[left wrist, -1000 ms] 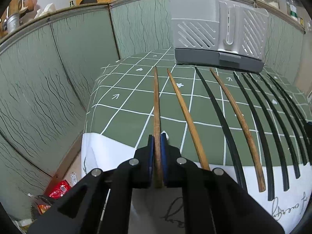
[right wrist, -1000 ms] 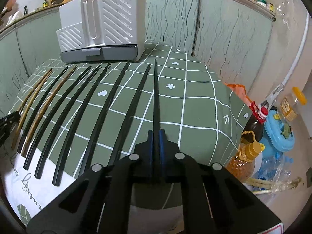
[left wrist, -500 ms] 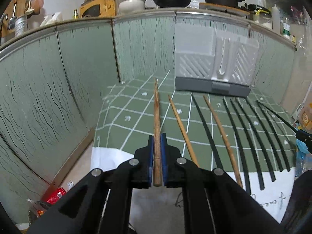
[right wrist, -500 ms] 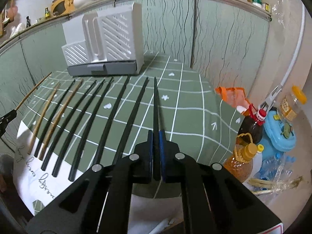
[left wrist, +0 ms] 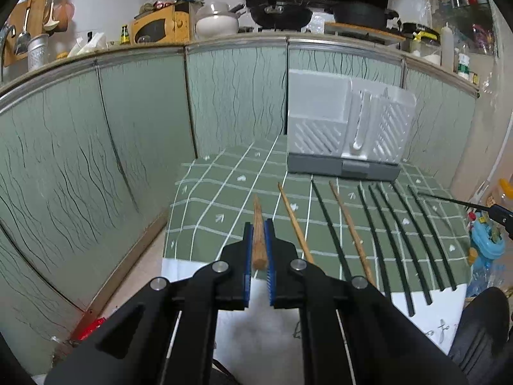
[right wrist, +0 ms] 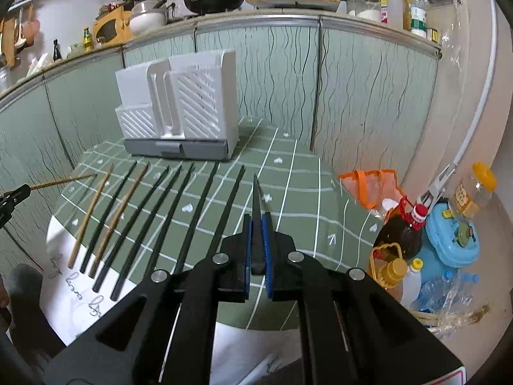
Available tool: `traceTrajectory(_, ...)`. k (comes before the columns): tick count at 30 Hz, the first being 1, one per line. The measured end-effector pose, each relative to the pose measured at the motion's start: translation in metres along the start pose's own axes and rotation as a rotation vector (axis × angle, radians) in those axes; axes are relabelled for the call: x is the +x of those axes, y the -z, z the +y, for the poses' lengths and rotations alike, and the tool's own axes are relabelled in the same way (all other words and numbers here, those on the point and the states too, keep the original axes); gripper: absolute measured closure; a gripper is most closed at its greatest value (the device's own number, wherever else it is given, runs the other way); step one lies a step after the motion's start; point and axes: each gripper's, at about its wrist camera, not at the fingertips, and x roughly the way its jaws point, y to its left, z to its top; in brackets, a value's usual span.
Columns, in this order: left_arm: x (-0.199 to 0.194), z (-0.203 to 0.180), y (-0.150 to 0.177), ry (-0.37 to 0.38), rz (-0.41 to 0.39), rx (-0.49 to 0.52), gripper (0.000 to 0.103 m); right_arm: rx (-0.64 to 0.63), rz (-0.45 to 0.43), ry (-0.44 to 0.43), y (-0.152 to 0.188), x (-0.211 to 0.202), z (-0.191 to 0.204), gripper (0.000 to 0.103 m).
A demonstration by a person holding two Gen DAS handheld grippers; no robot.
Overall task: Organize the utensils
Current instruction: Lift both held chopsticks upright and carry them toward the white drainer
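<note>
Setting: a small table under a green checked cloth (left wrist: 224, 199), pushed against pale green cabinet fronts, with a white utensil holder (left wrist: 346, 134) standing at its far edge.

Change, item one: your left gripper (left wrist: 258, 250) was closed on a wooden chopstick (left wrist: 258, 231). A second earlier that stick lay in the row at the table's left edge; here it was lifted clear, its tip pointing over the cloth toward the far edge.

Change, item two: your right gripper (right wrist: 256, 243) was clamped on a black chopstick (right wrist: 255, 199), likewise raised from the right end of the row.

Bearing on the task: both pick-ups appeared complete; carrying to the holder looked like the step in hand.

Remaining on the cloth: two wooden chopsticks (left wrist: 349, 224) and seven black chopsticks (right wrist: 205, 208), parallel, butts at the near edge.

Position: each held stick ran straight out between its pads; the holder stood well ahead of both grippers, apart from either tip.
</note>
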Motion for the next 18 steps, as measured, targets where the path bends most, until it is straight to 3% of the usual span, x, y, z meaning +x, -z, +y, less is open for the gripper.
traceTrajectory(9,-0.026,0.006,-0.034,0.039,-0.067,0.013,0.095,0.011,-0.07,-0.014,-0.03,-0.022,-0.009,0.097)
traceTrajectory(18,-0.035,0.011,-0.047,0.069,-0.078,0.014,0.095,-0.001,-0.11,-0.043,-0.048,-0.038,-0.007,0.097)
